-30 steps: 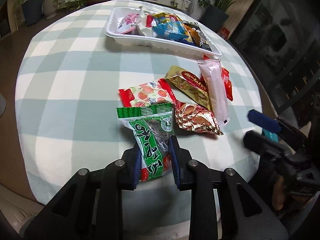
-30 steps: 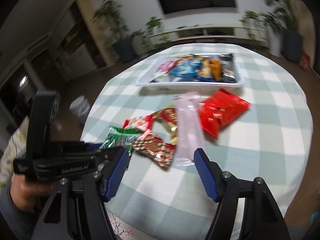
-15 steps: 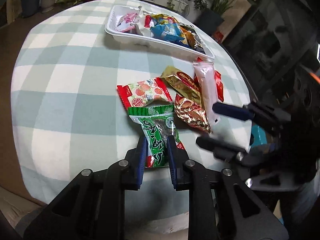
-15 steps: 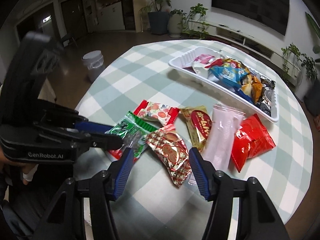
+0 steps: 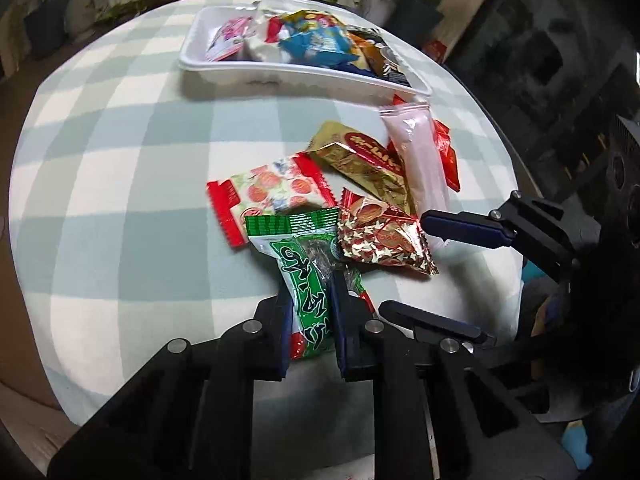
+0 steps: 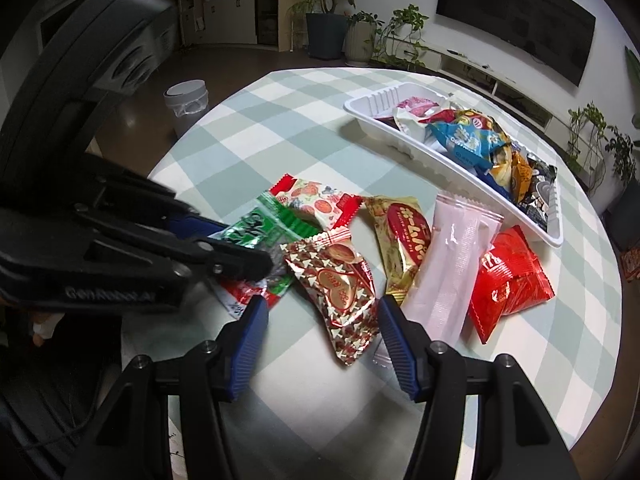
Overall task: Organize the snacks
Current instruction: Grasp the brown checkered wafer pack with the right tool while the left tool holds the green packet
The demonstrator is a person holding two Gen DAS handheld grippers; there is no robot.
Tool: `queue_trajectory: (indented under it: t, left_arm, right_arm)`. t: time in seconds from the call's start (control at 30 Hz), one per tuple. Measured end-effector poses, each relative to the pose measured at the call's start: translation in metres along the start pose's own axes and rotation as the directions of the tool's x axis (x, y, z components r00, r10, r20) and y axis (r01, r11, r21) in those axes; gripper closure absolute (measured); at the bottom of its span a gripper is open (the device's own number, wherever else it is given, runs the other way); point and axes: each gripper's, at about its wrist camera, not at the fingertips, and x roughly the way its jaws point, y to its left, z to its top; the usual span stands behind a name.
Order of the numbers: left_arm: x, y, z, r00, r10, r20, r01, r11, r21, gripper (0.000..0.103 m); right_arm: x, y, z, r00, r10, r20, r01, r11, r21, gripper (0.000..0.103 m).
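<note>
home living room | wall TV | potted plants | checked tablecloth

Glossy foil snack packet; white plastic tray; checked cloth tablecloth.

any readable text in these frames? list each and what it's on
"GenRobot.AI": side of the left gripper body, slightly blurred.
Japanese "ホームパイ", partly legible: red label of the gold packet.
Green packet, blue packet, red packet: print too blurred or distorted to read.
</note>
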Motion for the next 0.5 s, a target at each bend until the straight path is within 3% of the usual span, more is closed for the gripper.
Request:
queue_trajectory:
  t: [0.5]
  left_arm:
    - [-0.035,0.035,-0.017,0.996,-0.057,0.068,0.063,0.994,-0.088,0.091]
  right_arm:
    - [-0.001,0.001,0.007,0.998,0.058,0.009,-0.057,0.998,-0.024,0.046]
